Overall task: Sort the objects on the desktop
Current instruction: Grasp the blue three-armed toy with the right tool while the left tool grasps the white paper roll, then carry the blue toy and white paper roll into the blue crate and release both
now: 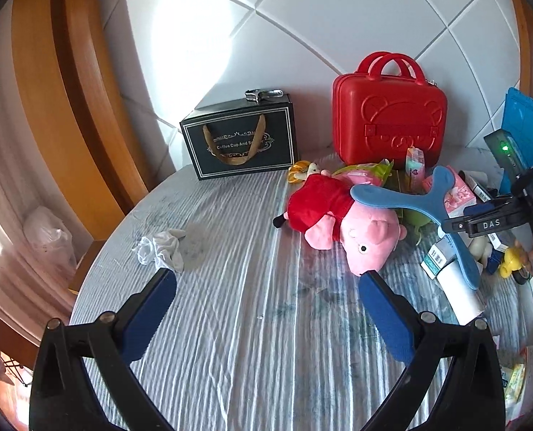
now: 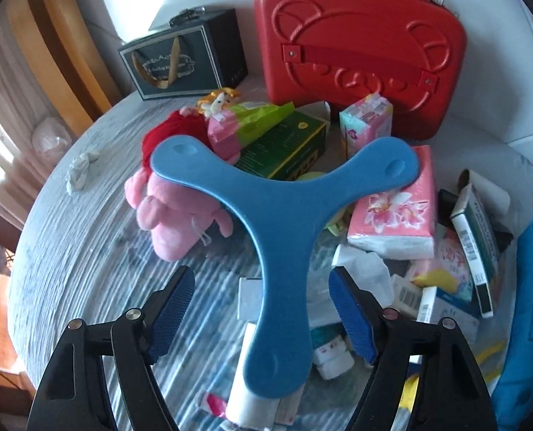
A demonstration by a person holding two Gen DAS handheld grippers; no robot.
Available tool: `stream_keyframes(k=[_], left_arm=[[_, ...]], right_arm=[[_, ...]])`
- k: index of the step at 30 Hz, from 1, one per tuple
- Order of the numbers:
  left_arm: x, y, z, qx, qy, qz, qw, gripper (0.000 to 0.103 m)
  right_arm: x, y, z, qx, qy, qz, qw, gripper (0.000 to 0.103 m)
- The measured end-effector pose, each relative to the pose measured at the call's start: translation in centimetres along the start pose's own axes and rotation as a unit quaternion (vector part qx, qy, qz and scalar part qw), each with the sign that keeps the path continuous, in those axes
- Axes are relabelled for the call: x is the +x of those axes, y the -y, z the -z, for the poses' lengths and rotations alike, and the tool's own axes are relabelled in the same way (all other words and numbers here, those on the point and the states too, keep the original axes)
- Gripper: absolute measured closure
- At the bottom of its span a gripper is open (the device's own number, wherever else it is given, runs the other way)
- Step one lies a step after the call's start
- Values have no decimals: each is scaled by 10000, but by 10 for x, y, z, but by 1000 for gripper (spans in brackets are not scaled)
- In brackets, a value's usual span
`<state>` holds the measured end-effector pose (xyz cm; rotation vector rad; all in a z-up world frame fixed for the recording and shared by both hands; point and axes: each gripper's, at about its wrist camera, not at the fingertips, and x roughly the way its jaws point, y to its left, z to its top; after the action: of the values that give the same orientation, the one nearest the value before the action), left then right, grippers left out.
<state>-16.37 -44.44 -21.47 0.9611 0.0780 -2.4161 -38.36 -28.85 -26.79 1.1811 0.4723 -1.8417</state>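
The blue three-armed boomerang lies flat on top of the pile, one arm over the pink pig plush, one over the pink floral tissue pack, the third pointing toward the right wrist camera.

The plush, in a red dress, lies on its side on the striped tablecloth, head toward the front edge.

Behind the boomerang sits a dark green box, tilted, with a pink-and-green packet on it.

A small tissue pack stands upright against the red carry case, which stands at the wall beside the black gift box.

A crumpled white cloth lies apart, to the left.

Small cartons are heaped at the right.
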Motion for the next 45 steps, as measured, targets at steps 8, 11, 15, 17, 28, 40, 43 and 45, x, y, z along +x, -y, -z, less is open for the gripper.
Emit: stream_keyframes(k=[8, 11, 15, 17, 28, 40, 43, 45], left_arm=[[50, 53, 0, 348, -427, 526, 9971, 0], [66, 91, 4, 455, -635, 951, 9924, 0], [80, 154, 14, 641, -900, 1619, 9806, 0], [86, 183, 20, 723, -1071, 1855, 9741, 0], [123, 226, 52, 789, -1609, 1719, 9687, 2], [145, 225, 61, 812, -1990, 1962, 9567, 58], [139, 214, 57, 793, -1862, 1950, 9597, 58], [125, 204, 50, 867, -1637, 1918, 9638, 58]], right_arm=[[66, 16, -18, -233, -387, -206, 9988, 65], [45, 15, -23, -334, -53, -176, 9993, 65], [-16, 23, -27, -109, 601, -90, 9981, 65], [-54, 32, -22, 167, 975, -171, 9950, 65], [-161, 56, 52, 880, 1628, -200, 9825, 65], [-188, 55, 75, 1054, 1765, -211, 9784, 65], [-200, 50, 77, 1018, 1907, -149, 9763, 65], [-210, 47, 79, 1045, 2049, -157, 9731, 65]])
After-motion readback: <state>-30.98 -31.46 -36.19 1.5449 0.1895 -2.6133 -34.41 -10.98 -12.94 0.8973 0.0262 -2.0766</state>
